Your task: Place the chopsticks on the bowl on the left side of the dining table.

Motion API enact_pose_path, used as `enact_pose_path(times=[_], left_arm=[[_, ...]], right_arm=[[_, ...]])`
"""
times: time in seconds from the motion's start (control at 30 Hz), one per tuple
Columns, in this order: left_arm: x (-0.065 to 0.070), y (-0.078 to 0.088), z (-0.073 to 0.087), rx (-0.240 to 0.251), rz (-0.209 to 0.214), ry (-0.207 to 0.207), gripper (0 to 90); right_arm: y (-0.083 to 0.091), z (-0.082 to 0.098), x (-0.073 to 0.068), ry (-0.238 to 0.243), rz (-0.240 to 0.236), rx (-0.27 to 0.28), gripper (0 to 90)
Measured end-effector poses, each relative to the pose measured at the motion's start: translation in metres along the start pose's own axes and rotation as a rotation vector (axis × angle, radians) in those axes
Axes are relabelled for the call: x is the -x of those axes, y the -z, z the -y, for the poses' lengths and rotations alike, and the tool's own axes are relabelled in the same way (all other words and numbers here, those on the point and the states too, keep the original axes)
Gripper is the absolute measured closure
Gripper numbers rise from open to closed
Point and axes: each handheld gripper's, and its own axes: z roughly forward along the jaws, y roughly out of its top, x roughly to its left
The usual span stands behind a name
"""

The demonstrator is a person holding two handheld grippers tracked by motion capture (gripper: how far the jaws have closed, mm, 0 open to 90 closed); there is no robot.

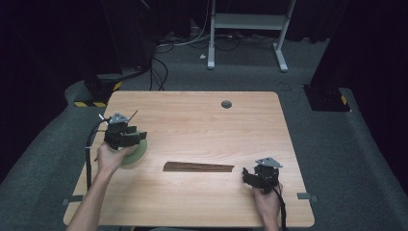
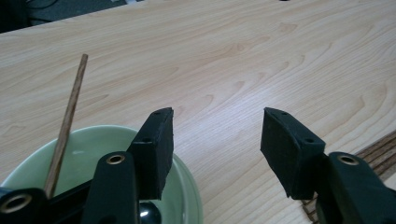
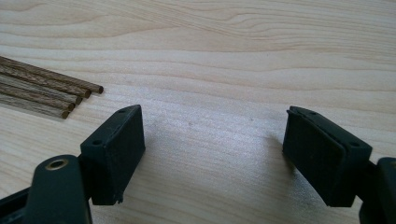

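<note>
A pale green bowl (image 1: 136, 153) (image 2: 93, 144) sits near the table's left edge. One thin brown stick (image 2: 70, 112) leans in it, its tip pointing up and away (image 1: 133, 113). My left gripper (image 1: 127, 136) (image 2: 217, 135) hovers over the bowl's rim, open, with only bare table between its pads. A bundle of several brown sticks (image 1: 198, 167) (image 3: 42, 91) lies flat at the table's middle front. My right gripper (image 1: 250, 176) (image 3: 215, 135) rests low just right of the bundle's end, open and holding nothing.
The wooden table (image 1: 202, 120) has a round cable hole (image 1: 226, 104) near its far edge. Beyond it are a grey carpet, loose cables and a white desk frame (image 1: 248, 21). The bundle's ends show at the lower right of the left gripper view (image 2: 380, 147).
</note>
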Motion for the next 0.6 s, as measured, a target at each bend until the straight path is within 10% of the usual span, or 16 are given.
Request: enact_pose_path(times=[0.6], left_arm=[[0.017,-0.001,-0.002,0.046,0.069,0.022,44.2]], right_arm=[[0.0,0.0,0.0,0.0,0.0,0.0,20.3]])
